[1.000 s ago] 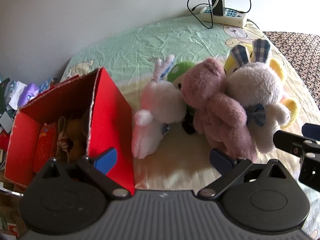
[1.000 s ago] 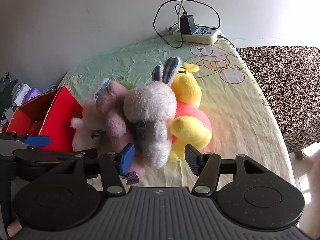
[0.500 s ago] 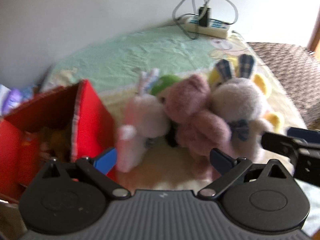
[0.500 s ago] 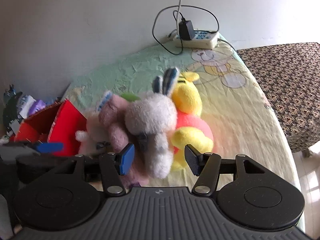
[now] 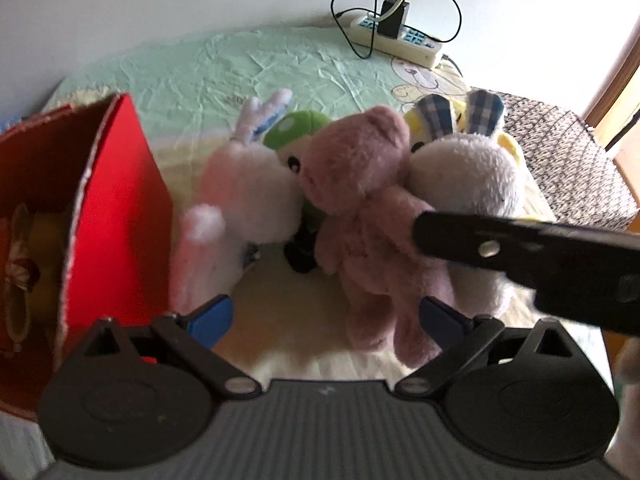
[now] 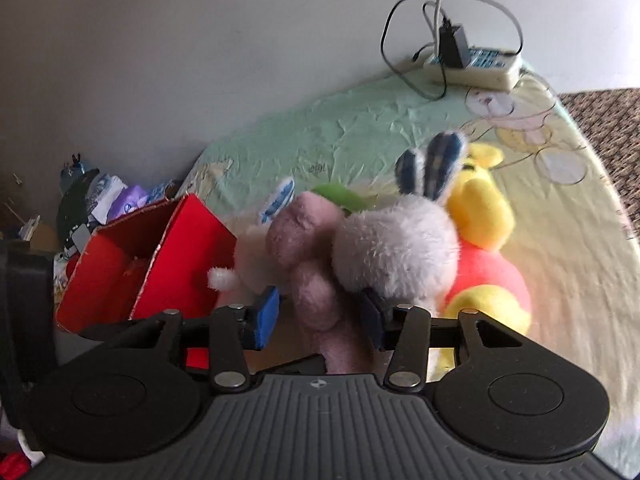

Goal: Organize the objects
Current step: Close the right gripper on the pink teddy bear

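Note:
A pile of plush toys lies on the green-and-yellow sheet (image 5: 280, 64): a pale pink bunny (image 5: 244, 184), a green toy (image 5: 296, 136), a pink bear (image 5: 360, 200), a grey bunny with plaid ears (image 5: 468, 172) and a yellow bear in red (image 6: 484, 208). My right gripper (image 6: 320, 316) is closing with the pink bear (image 6: 304, 248) between its blue pads; a thin gap still shows at the left pad. My left gripper (image 5: 326, 316) stands open just in front of the pile, with the bear's legs low between its fingers. One right finger (image 5: 480, 240) crosses in front of the grey bunny.
An open red box (image 5: 120, 208) with toys inside stands left of the pile, close to the pale bunny. A power strip (image 5: 400, 40) with a plugged charger and cables lies at the back. A patterned brown surface (image 6: 600, 120) borders the right edge. Clutter (image 6: 100, 200) sits behind the box.
My right gripper has shifted left from the grey bunny to the pink bear, and its jaws have narrowed. My left gripper has moved closer to the pile; the right finger now crosses its view.

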Action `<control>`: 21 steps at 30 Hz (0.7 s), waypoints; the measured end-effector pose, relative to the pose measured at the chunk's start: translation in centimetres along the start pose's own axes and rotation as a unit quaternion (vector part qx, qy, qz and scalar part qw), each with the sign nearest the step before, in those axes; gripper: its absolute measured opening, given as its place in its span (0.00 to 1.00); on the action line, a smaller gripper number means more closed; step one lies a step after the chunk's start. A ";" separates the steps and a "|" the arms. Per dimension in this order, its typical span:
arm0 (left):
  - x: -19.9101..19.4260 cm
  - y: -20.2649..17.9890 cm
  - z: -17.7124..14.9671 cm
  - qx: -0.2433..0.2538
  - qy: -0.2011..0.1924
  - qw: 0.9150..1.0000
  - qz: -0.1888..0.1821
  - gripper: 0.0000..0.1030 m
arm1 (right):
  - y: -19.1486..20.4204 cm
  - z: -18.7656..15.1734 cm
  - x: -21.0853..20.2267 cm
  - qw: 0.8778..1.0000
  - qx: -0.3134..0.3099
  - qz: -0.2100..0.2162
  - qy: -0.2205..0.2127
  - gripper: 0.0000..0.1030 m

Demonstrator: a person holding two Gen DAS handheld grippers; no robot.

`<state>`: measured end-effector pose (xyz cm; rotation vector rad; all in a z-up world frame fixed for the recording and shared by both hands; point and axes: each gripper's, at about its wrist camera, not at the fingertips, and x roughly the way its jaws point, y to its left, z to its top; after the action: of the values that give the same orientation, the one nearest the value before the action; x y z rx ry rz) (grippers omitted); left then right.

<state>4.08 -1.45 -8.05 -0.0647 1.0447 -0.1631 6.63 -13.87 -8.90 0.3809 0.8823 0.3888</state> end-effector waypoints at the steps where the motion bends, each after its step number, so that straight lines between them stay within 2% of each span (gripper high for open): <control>1: 0.1 0.0 0.1 -0.002 0.000 1.000 -0.005 0.97 | -0.1 0.2 0.4 1.000 0.004 0.004 0.006 0.46; 6: 0.4 -0.2 0.6 -0.001 -0.007 1.000 -0.030 0.97 | -0.5 0.5 1.7 1.000 0.006 0.007 0.016 0.42; 9: 0.6 -0.3 0.9 -0.002 -0.011 0.999 -0.043 0.95 | -0.9 0.7 2.3 1.000 0.008 0.014 0.022 0.34; 14: 1.5 -0.3 1.1 0.001 -0.004 0.999 -0.052 0.95 | -1.4 0.7 2.5 0.999 0.013 0.033 0.030 0.28; 16: 1.8 -0.3 1.1 0.002 -0.003 0.999 -0.052 0.91 | -1.4 0.7 2.3 0.999 0.009 0.038 0.032 0.25; 18: 2.3 -0.2 1.2 0.001 0.007 0.998 -0.059 0.78 | -1.3 0.6 2.0 0.999 0.007 0.042 0.034 0.23; 21: 2.6 0.2 1.0 -0.012 0.020 0.996 -0.085 0.67 | -1.4 0.6 1.4 0.998 0.009 0.054 0.034 0.21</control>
<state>6.29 -1.73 -9.80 -0.1726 1.0802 -0.3065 8.13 -14.52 -10.19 0.4353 0.9349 0.4965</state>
